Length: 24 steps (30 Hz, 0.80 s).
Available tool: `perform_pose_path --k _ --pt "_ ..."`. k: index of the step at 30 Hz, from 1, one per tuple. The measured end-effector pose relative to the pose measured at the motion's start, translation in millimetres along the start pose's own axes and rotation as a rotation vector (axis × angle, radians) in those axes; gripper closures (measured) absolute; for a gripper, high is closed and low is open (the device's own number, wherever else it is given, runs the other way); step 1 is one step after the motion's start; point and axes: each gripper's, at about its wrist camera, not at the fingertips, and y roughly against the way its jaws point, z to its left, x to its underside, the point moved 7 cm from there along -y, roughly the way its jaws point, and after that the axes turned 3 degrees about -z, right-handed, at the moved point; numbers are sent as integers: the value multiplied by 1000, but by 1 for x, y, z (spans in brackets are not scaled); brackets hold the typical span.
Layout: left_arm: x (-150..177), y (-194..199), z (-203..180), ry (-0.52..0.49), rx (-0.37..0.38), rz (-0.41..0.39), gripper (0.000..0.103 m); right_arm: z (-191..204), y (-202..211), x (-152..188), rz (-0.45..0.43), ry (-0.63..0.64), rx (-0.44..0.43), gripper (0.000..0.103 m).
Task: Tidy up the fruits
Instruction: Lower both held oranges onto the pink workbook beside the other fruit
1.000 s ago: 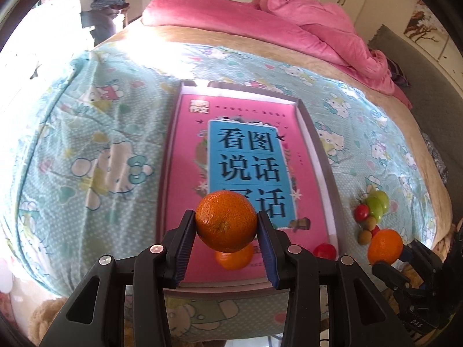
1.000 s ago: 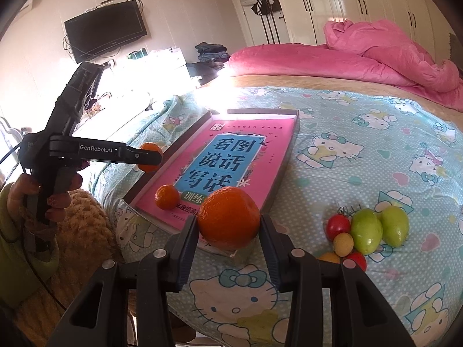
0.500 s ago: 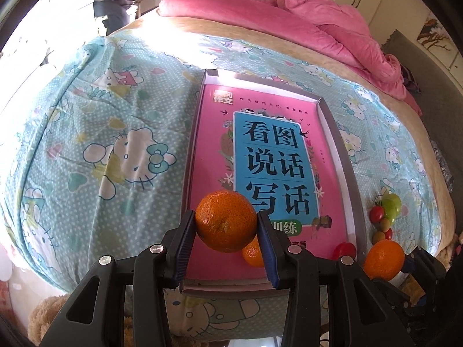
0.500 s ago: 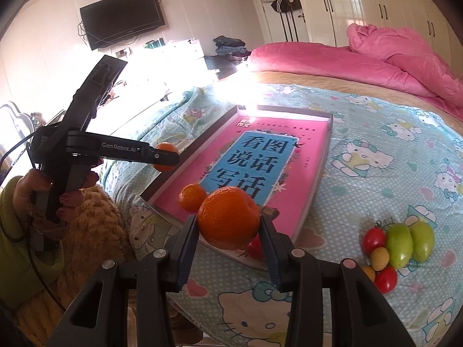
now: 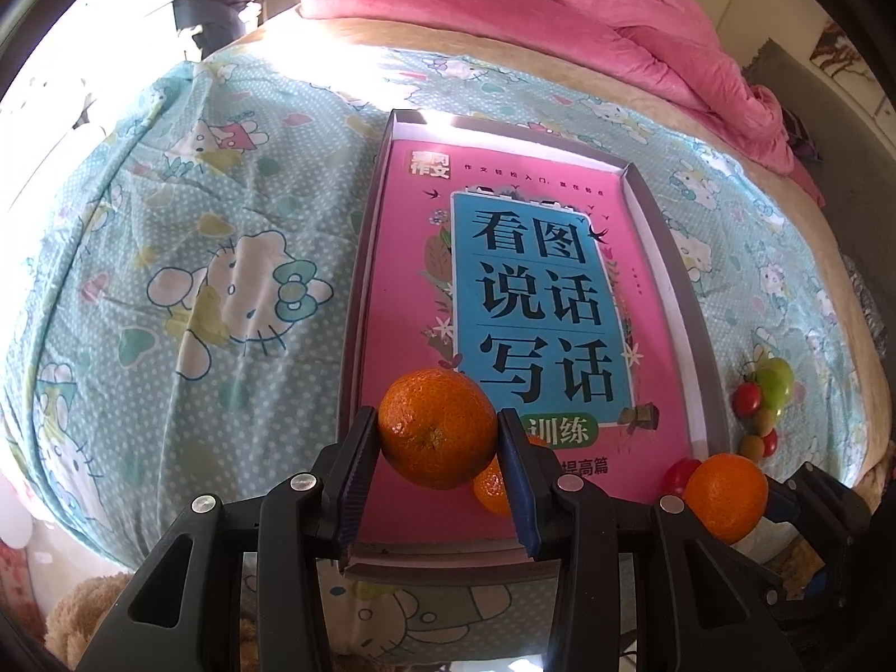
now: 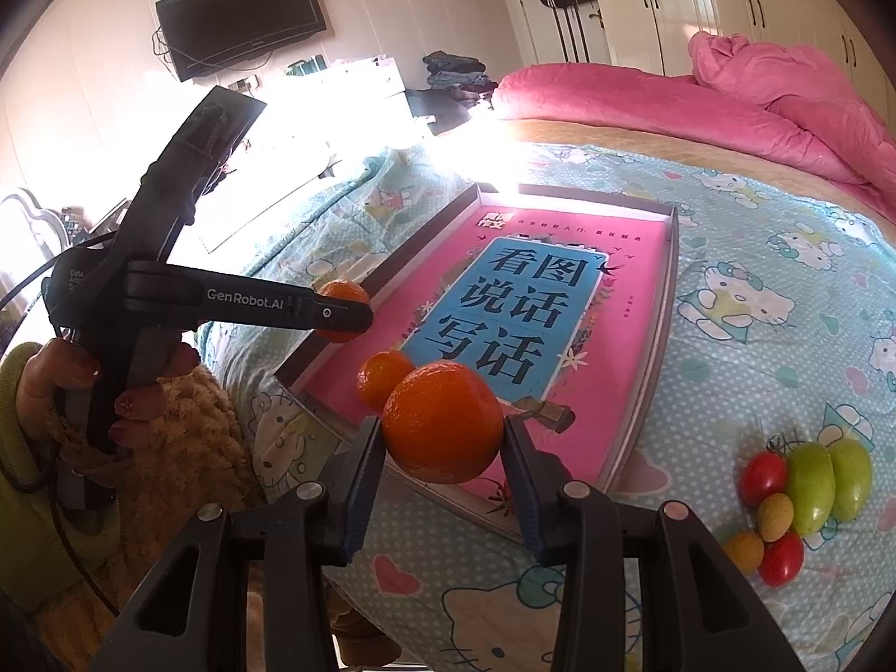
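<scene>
My left gripper [image 5: 439, 467] is shut on an orange mandarin [image 5: 437, 428], held over the near end of a shallow tray [image 5: 680, 302] with a pink book [image 5: 403, 280] lying in it. My right gripper [image 6: 442, 473] is shut on a second mandarin [image 6: 442, 423] above the tray's near right corner [image 6: 644, 414]. A third, smaller mandarin [image 6: 379, 378] lies on the book. In the right wrist view the left gripper [image 6: 344, 313] shows side-on with its mandarin [image 6: 339, 294] partly hidden. The right gripper's mandarin [image 5: 725, 495] appears at the lower right of the left wrist view.
On the Hello Kitty bedspread [image 6: 784, 280], right of the tray, lies a cluster of cherry tomatoes [image 6: 763, 470], green fruits [image 6: 831, 479] and small yellow fruits [image 6: 775, 515]. One red tomato [image 5: 677, 473] sits by the tray's corner. A pink quilt [image 5: 616, 28] covers the far end. A hand [image 6: 67, 386] holds the left gripper.
Both grippers have come closer to the tray while keeping hold of their mandarins. The right one has shifted left, from beside the tray to over its near corner. The small mandarin has not moved.
</scene>
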Motion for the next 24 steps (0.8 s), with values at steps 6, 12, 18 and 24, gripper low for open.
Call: perform_pose_path --k 6,12,18,24 --pt "0 -5 4 -4 -21 13 59 3 -9 -1 15 8 -3 60" --pt "3 -12 6 5 -26 36 59 1 -23 -4 36 6 -1 60" --pt "5 -15 5 2 -34 51 59 6 -36 -1 61 19 -7 60" --pt "7 -18 6 5 -39 65 59 5 -45 3 93 40 5 60"
